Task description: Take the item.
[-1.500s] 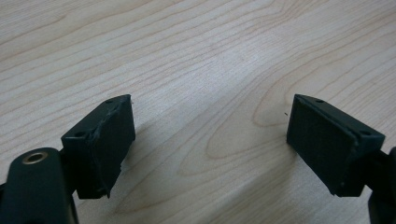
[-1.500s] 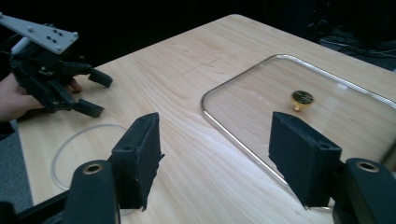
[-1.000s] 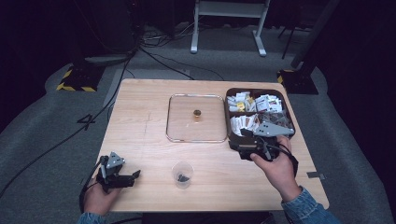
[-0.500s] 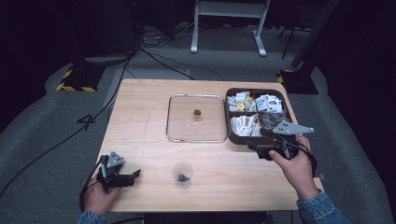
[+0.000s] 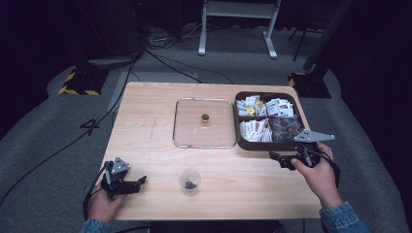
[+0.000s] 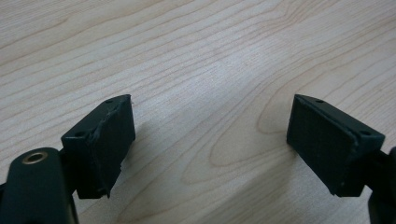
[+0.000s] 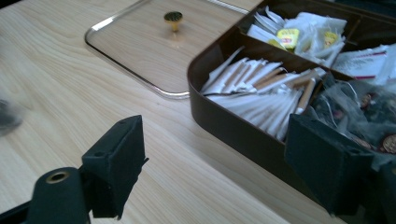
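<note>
The right gripper (image 5: 278,159) hovers just off the near corner of the box (image 5: 243,143), jaws spread wide and holding nothing; in its own view the box (image 7: 233,126) lies ahead and to the right, packets (image 7: 252,88) inside, the lid (image 7: 154,46) flat beyond. The left gripper (image 5: 141,180) rests low over the table (image 6: 196,56), jaws wide apart and empty, well apart from the cup (image 5: 189,180).

I see my left black two-jaw gripper (image 5: 130,182) held low, jaws spread wide; my right black two-jaw gripper (image 5: 279,158) likewise gapes, wrist angled inward.
</note>
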The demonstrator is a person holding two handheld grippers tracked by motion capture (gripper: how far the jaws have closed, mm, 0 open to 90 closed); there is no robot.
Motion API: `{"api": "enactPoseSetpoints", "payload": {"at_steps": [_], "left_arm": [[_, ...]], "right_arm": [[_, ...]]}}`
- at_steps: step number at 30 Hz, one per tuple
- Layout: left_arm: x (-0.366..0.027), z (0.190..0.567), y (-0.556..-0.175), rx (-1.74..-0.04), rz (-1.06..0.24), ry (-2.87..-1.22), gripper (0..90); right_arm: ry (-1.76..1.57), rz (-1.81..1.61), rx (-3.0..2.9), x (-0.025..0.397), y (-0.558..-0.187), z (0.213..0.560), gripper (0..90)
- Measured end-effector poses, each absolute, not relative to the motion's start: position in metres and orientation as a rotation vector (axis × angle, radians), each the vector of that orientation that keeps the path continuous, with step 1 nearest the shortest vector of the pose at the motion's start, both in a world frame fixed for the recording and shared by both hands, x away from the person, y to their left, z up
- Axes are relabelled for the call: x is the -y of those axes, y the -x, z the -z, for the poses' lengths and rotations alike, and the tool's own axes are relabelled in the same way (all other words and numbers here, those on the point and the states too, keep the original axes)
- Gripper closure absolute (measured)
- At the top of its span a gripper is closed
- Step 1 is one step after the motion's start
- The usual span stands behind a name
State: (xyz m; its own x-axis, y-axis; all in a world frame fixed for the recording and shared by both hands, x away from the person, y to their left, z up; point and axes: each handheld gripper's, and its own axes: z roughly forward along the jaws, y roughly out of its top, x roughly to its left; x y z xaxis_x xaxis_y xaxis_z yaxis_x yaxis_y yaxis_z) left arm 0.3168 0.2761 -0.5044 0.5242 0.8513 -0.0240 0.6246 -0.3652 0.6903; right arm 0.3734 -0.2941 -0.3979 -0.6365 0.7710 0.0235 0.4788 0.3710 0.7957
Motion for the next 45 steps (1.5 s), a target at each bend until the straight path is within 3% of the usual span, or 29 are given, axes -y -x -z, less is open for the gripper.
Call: {"api": "enactPoseSetpoints", "payload": {"at_steps": [21, 37, 45], "left_arm": [[-0.276, 0.505, -0.317, -1.196, -0.449, -2.108, 15.7], [-0.276, 0.505, -0.317, -1.196, -0.45, -2.106, 15.7], [-0.276, 0.505, -0.317, -1.196, -0.45, -2.107, 15.7]], "right_arm": [[-1.174, -1.089, -2.313, 0.33, -0.383, 0.46, 20.0], [-1.205, -1.094, -2.315, 0.335, -0.374, 0.496, 19.8], [-1.172, -1.066, -2.327, 0.331, -0.371, 0.503, 15.7]]}}
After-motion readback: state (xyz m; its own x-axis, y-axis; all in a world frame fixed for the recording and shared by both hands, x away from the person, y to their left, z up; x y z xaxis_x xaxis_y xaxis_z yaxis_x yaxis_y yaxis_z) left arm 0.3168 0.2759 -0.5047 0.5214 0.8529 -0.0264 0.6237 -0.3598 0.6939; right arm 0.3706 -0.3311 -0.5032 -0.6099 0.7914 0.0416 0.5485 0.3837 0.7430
